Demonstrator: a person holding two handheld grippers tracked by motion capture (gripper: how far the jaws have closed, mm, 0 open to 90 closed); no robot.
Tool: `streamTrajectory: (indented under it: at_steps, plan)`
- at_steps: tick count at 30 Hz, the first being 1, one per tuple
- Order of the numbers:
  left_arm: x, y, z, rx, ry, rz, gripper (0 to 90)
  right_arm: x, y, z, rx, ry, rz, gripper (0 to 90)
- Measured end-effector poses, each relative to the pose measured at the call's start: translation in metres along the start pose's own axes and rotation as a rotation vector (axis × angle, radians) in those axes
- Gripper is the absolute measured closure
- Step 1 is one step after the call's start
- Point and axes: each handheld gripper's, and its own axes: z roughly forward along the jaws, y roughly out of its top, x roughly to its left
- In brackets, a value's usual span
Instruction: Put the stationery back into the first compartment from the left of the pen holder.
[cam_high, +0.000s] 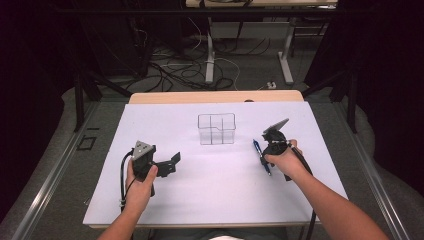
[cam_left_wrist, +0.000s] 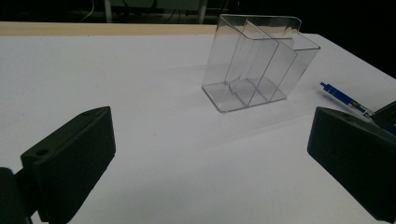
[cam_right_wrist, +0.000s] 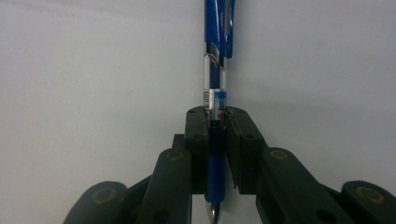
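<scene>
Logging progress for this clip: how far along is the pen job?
Done: the right gripper has shut on the pen, which lies on the table. In hand: that grip. Left: lifting it, probably into the empty clear holder. The left gripper waits open.

Blue pen (cam_right_wrist: 217, 93) lying on table.

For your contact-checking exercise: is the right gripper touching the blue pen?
Touching. In the right gripper view, the right gripper has both pads pressed against the blue pen, with the barrel clamped between them and no gap on either side.
</scene>
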Motion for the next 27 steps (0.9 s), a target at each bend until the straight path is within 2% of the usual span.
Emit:
streamTrajectory:
  at_steps: [1,4,7,15,19,22,27]
  plan:
    - [0.0,0.0,0.0,0.0,0.0,0.0,1.0,-0.001,0.0,0.0,-0.013,0.013,0.0,79.4]
    - [0.0,0.0,0.0,0.0,0.0,0.0,1.0,-0.002,0.001,-0.006,0.018,-0.001,-0.018,79.4]
    - [0.0,0.0,0.0,0.0,0.0,0.001,1.0,-0.002,0.001,-0.007,-0.011,0.02,-0.034,79.5]
    - [0.0,0.0,0.0,0.002,0.0,0.001,1.0,-0.001,0.0,-0.013,-0.03,0.025,-0.087,79.5]
    - [0.0,0.0,0.0,0.003,0.0,0.001,1.0,0.001,-0.002,-0.015,-0.043,0.037,-0.096,79.5]
    - [0.0,0.0,0.0,0.003,0.0,0.001,1.0,0.002,-0.003,-0.017,-0.038,0.032,-0.115,79.5]
    - [0.0,0.0,0.0,0.0,-0.002,-0.002,1.1,0.005,-0.006,-0.021,-0.066,0.027,-0.151,79.5]
